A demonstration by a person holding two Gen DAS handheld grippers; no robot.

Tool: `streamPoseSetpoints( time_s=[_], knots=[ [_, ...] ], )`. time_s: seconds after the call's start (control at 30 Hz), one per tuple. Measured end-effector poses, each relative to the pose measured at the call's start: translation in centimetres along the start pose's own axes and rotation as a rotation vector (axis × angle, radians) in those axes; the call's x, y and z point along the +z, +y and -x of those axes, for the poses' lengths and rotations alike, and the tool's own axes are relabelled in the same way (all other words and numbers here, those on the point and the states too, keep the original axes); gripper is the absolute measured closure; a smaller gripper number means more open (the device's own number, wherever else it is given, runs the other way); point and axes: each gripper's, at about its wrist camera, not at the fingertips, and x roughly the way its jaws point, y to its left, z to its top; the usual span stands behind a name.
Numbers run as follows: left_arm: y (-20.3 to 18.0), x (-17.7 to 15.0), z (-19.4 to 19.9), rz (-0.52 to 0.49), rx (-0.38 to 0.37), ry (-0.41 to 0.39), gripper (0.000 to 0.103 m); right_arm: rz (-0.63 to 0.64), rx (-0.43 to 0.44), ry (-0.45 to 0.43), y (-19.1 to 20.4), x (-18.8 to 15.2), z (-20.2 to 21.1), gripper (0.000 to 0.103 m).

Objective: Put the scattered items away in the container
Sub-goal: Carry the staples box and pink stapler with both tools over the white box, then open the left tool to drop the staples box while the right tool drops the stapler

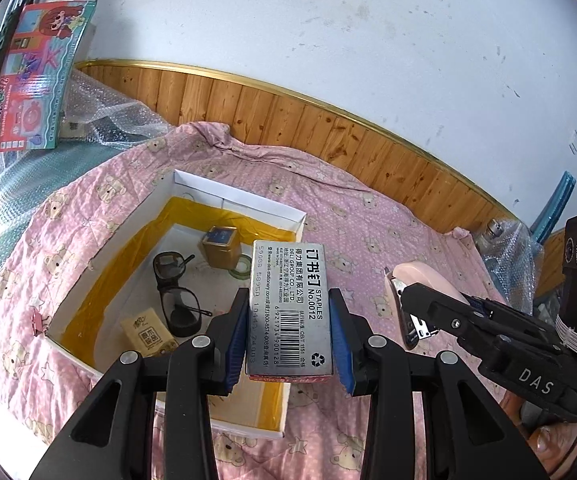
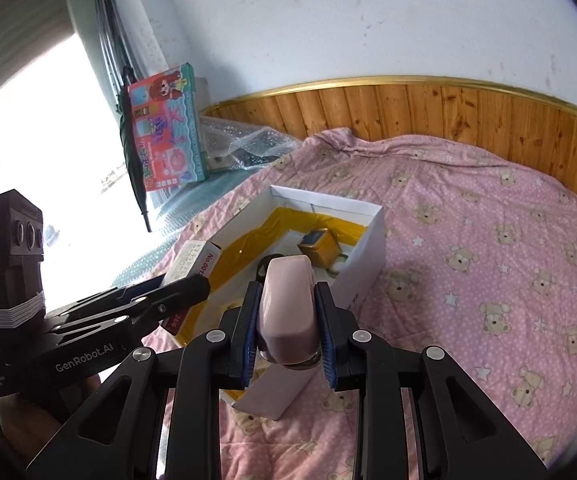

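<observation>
My left gripper (image 1: 289, 334) is shut on a grey staples box (image 1: 288, 304), held above the near right part of the white, yellow-lined container (image 1: 240, 200). Inside the container lie glasses (image 1: 176, 284), a gold tin (image 1: 219, 246), a tape roll (image 1: 243, 270) and a small paper packet (image 1: 148, 330). My right gripper (image 2: 287, 326) is shut on a pink stapler (image 2: 287, 304), held over the container's (image 2: 362, 256) near right corner. In the left wrist view the right gripper (image 1: 420, 316) and stapler (image 1: 416, 280) hang to the right of the box. The staples box (image 2: 194, 264) shows in the right wrist view too.
A pink bear-print quilt (image 2: 488, 280) covers the bed under the container. A small pink binder clip (image 1: 38, 322) lies on the quilt left of the container. Bubble wrap (image 1: 104, 116) and a colourful toy box (image 1: 36, 80) stand at the far left by the wooden wall panel (image 1: 328, 128).
</observation>
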Motion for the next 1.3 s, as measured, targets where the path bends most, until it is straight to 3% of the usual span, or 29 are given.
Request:
streamPoseSetpoints(
  time_s=[0.27,0.8,0.83,0.87,0.9,1.1,1.3],
  knots=[
    [3.4,0.3,-0.5,0.058,0.039,0.016,0.064,0.051,0.045,0.020,2.6,1.8,-2.4,0.075],
    [5.7,0.2,-6.4,0.095,0.036,0.154,0.062,0.094,0.090,0.111,3.8,5.6,-11.9,0.074],
    [5.9,0.2,-7.1,0.093,0.041,0.166,0.058,0.105,0.081,0.110,3.8,5.7,-12.5,0.070],
    [6.2,0.2,-7.7,0.100,0.048,0.172,0.049,0.119,0.063,0.103,3.9,5.9,-13.0,0.056],
    [6.7,0.2,-8.1,0.112,0.055,0.169,0.044,0.129,0.045,0.099,3.9,6.0,-13.3,0.052],
    [9.6,0.6,-8.0,0.184,0.074,0.154,0.044,0.101,0.030,0.117,2.1,5.8,-13.7,0.052],
    [10.3,0.8,-6.7,0.192,0.081,0.149,0.044,0.073,0.032,0.153,0.8,5.3,-13.4,0.052]
  ],
)
